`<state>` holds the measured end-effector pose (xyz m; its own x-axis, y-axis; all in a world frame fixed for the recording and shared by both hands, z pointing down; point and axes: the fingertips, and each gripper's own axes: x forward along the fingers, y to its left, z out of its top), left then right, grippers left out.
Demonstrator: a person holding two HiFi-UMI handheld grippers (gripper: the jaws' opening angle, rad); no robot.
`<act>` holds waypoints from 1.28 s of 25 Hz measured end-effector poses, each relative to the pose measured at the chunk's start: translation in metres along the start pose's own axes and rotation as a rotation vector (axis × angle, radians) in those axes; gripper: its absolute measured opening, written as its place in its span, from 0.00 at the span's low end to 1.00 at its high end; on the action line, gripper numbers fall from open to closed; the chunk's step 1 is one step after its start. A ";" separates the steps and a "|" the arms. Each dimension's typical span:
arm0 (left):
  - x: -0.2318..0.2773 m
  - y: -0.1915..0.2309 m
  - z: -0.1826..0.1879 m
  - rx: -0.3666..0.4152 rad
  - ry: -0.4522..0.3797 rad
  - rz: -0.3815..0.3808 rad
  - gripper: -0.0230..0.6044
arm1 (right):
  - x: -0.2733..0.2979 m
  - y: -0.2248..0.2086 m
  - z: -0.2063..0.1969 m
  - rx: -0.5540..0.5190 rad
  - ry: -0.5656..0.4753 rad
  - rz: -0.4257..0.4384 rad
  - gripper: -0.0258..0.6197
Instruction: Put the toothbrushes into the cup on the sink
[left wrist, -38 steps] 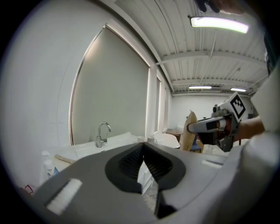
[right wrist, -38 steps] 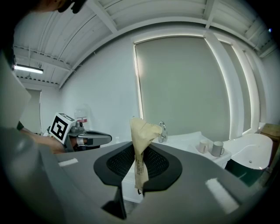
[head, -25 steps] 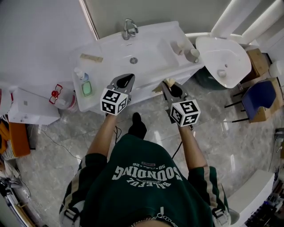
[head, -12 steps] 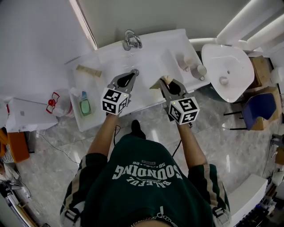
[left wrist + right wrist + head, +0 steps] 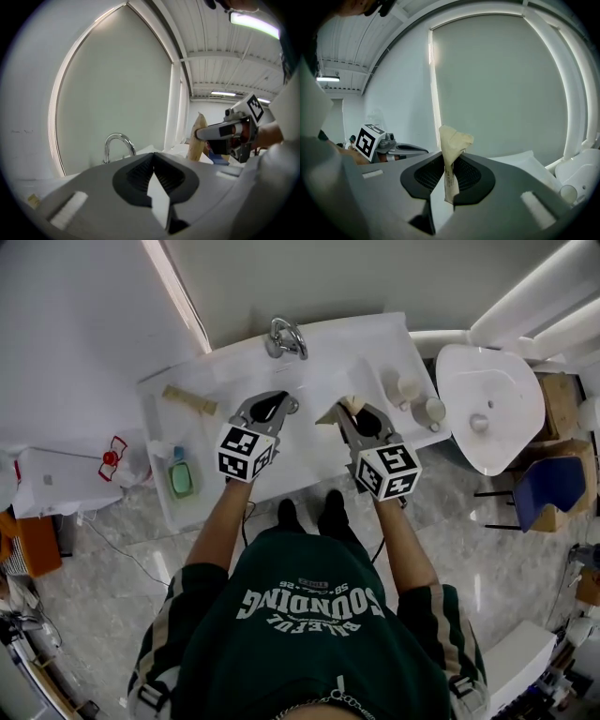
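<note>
My right gripper (image 5: 349,412) is shut on a toothbrush in a beige paper wrapper (image 5: 451,150), which sticks up between the jaws and also shows in the left gripper view (image 5: 197,138). My left gripper (image 5: 280,402) hangs beside it over the white sink (image 5: 309,451), shut and empty, its jaws meeting at the tip (image 5: 153,157). A second wrapped toothbrush (image 5: 190,399) lies on the counter's left part. Two small white cups (image 5: 404,387) (image 5: 432,411) stand at the counter's right end, to the right of the right gripper.
A chrome faucet (image 5: 286,337) stands at the back of the sink. A green soap bottle (image 5: 180,474) sits at the counter's left front. A white toilet (image 5: 487,404) is to the right, a blue chair (image 5: 548,486) beyond it. A wall is behind the sink.
The person has stepped closer to the sink: both grippers now hang over the basin instead of its front edge. The right gripper still holds the wrapped toothbrush.
</note>
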<state>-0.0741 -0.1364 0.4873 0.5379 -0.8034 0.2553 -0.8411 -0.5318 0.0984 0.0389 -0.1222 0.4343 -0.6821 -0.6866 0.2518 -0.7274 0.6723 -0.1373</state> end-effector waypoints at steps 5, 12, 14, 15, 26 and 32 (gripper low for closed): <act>0.011 0.012 0.004 -0.015 -0.008 0.072 0.12 | 0.021 -0.015 0.005 -0.018 -0.001 0.065 0.13; 0.019 0.013 0.003 -0.050 -0.004 0.160 0.12 | 0.035 -0.032 0.010 -0.049 0.017 0.149 0.13; 0.022 0.013 0.003 -0.051 -0.004 0.168 0.12 | 0.037 -0.039 0.009 -0.048 0.021 0.157 0.13; 0.024 0.012 0.003 -0.052 -0.002 0.168 0.12 | 0.037 -0.043 0.009 -0.046 0.021 0.155 0.13; 0.081 -0.027 0.004 -0.036 0.025 0.073 0.12 | -0.001 -0.129 0.001 -0.001 0.018 0.015 0.13; 0.103 -0.048 0.002 -0.038 0.039 0.029 0.12 | -0.027 -0.197 0.010 0.003 -0.002 -0.107 0.13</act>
<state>0.0215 -0.1938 0.5073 0.5111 -0.8070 0.2958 -0.8583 -0.4973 0.1262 0.1996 -0.2387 0.4452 -0.6010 -0.7547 0.2631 -0.7961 0.5945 -0.1131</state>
